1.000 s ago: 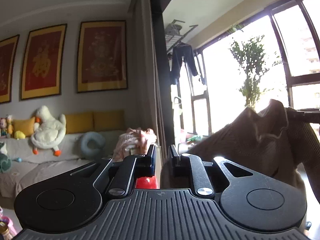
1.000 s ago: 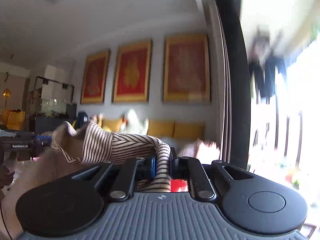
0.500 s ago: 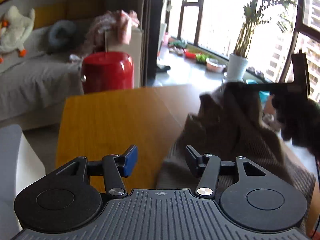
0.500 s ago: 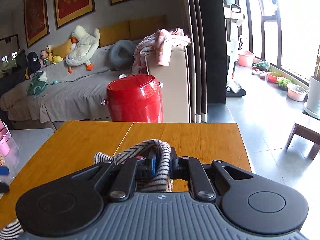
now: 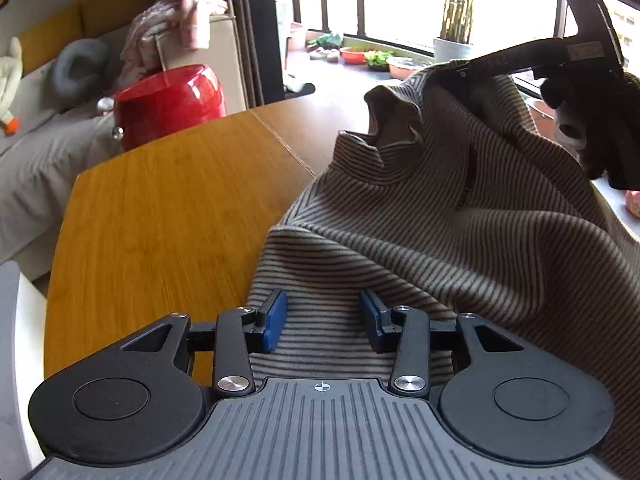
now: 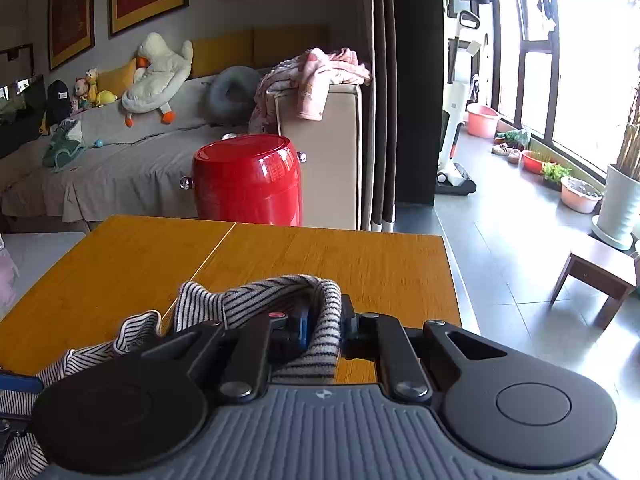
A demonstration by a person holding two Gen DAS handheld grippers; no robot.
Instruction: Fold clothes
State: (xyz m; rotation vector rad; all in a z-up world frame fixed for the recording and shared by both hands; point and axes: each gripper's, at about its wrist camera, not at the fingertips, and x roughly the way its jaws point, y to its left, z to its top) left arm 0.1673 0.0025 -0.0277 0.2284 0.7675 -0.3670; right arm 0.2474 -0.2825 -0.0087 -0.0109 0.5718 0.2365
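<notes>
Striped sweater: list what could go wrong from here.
1. The left gripper has its jaws closing with only flat fabric of the striped sweater between them, so they may pinch a thin layer or slip.
2. The right gripper clamps a bunched edge, which could crease the fold.
3. Cloth lies near the wooden table edge and may slide off.

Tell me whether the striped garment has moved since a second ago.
Yes. The striped garment has come down from in front of the wall pictures onto the wooden table.

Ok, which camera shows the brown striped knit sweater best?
The left wrist view: the brown striped knit sweater fills it, collar and body draped over the wooden table. The right wrist view shows only a bunched fold of it.
</notes>
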